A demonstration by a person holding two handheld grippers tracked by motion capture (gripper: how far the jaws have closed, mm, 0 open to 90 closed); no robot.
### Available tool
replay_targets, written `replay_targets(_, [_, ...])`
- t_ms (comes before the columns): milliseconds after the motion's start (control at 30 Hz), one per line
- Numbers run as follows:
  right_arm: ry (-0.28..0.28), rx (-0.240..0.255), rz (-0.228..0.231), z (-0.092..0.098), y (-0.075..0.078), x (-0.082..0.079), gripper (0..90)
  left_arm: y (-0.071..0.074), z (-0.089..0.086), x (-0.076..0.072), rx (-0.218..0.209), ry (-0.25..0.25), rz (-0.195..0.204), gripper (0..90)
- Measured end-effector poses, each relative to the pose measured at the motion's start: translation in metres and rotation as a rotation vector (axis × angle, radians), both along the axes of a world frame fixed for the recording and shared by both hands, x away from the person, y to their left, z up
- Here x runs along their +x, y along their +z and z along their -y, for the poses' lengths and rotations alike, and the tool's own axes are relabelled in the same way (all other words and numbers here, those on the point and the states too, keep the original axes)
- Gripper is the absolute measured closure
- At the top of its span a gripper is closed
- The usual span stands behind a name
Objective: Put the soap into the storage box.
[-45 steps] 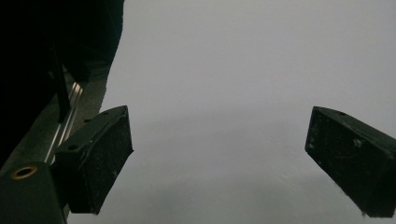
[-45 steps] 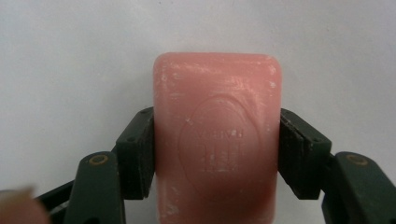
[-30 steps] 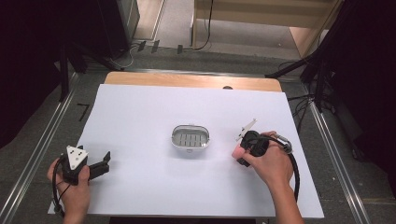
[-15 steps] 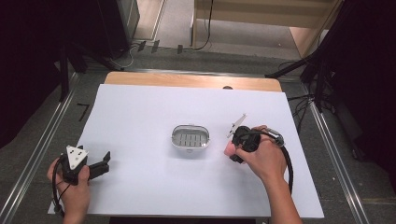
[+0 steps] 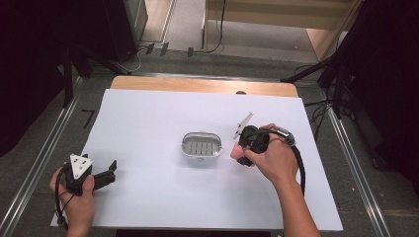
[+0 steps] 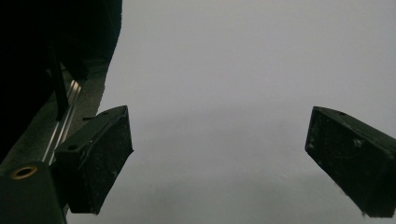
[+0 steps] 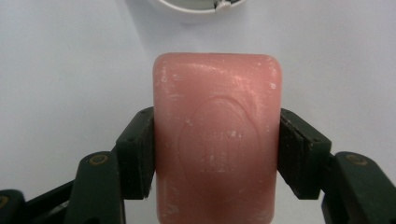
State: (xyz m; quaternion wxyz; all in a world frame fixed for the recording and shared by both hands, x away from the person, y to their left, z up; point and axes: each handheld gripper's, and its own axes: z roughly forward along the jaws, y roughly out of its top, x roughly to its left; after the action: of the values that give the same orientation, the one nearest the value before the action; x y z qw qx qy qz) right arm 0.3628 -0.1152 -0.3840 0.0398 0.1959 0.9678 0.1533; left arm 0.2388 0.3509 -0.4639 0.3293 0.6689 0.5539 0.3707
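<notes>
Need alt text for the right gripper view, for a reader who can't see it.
A pink bar of soap is clamped between the two black jaws of the right tool, held above a white table surface. The rim of a white soap dish shows at the top edge.

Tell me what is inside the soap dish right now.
The soap dish holds no soap: its ridged, slotted floor shows bare. The pink soap bar is clamped in the right gripper just beside it. What lies under the dish is hidden.
</notes>
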Motion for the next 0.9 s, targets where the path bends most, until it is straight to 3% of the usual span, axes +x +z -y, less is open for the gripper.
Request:
replay_targets(567, [0.090,-0.007,0.011,-0.036,0.008,0.010,38.8,0.000,0.000,0.000,0.002,0.000,-0.002,8.0])
replay_targets(900, [0.115,0.006,0.004,-0.053,0.010,0.017,38.8,0.000,0.000,0.000,-0.002,0.001,-0.004,8.0])
